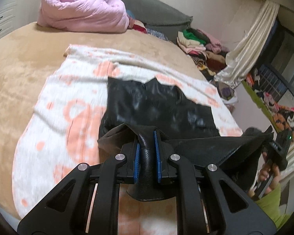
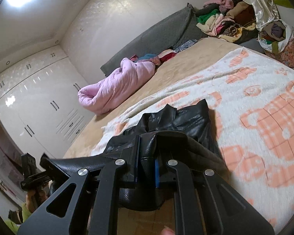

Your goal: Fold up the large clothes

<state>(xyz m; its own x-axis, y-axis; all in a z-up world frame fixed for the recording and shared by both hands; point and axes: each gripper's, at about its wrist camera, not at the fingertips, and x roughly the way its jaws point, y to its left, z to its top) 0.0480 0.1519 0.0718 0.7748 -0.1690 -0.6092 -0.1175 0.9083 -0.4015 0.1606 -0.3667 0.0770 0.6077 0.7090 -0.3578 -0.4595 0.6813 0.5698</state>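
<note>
1. Basically the bed (image 1: pixel 15 62) is the biggest thing: tan cover, wide bare room ahead and to the left of both claws.
2. White-and-peach blanket (image 1: pixel 54 101) lies under the work; its near edge runs below the claws, so a dragged hem could likely rumple it.
3. Black leather garment (image 1: pixel 156 105): far part lies on the blanket just ahead of the claws, near edge lifted and stretched between them.
4. Left gripper (image 1: pixel 147 146) is clamped tight on a bunched leather fold; right gripper (image 2: pixel 147 156) likewise pinched on the other corner.
5. Risk: slick leather may slip from either pinch, and uneven lift could skew the fold.
6. Clothes pile (image 2: pixel 225 19) and pink duvet (image 1: pixel 82 13) sit well beyond, no obstruction.
</note>
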